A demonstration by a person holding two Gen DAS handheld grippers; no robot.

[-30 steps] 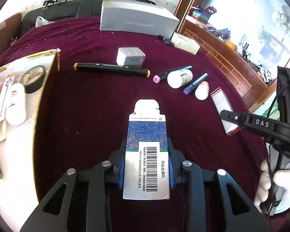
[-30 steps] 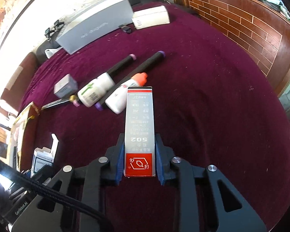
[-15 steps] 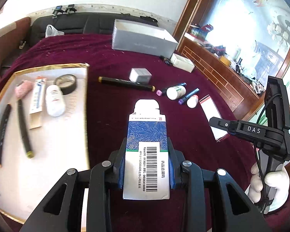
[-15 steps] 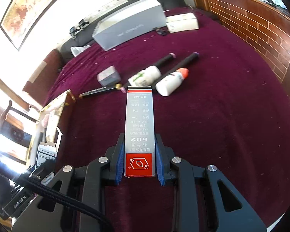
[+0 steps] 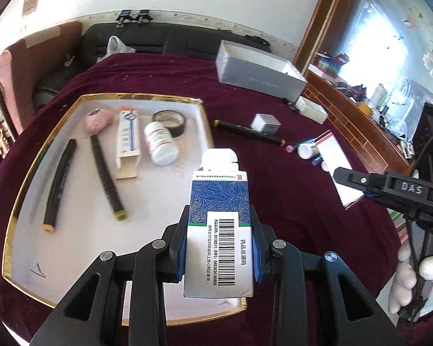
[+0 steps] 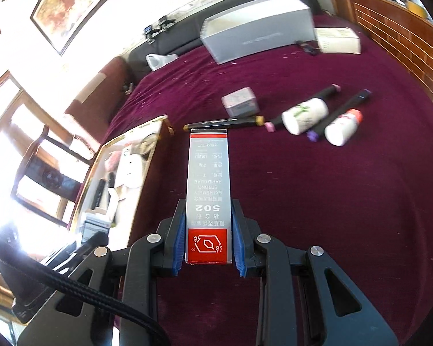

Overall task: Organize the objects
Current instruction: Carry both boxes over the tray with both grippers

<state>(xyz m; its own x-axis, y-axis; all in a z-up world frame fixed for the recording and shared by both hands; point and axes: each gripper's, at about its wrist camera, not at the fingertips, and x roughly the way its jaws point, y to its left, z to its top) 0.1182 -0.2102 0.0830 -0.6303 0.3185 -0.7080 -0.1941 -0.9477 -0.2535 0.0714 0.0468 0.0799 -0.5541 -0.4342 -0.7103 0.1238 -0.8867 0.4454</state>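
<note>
On the left wrist view, I read the left gripper as clamped on the medicine carton, with the blue pads pressed against both long sides. The carton shows a barcode panel facing the camera and an opened white flap at its far end. It sits at lower centre of the frame, above the right-hand edge of the gold-rimmed tray.

The tray fills the left half of that frame. Inside it I see two dark markers, a pink puff, a toothpaste-style box, a white pill bottle lying on its side and a roll of dark tape.

On the right wrist view, I read the right gripper as clamped on the 502 glue box, which is grey with a red end panel. It sits at centre frame, over the maroon cloth.

Loose items lie on the cloth at upper right of that frame:
- a small grey box;
- a dark gold-tipped pen;
- two purple-ended markers;
- a white bottle with green print;
- an orange-capped bottle.

A long grey carton lies at upper centre.
</note>
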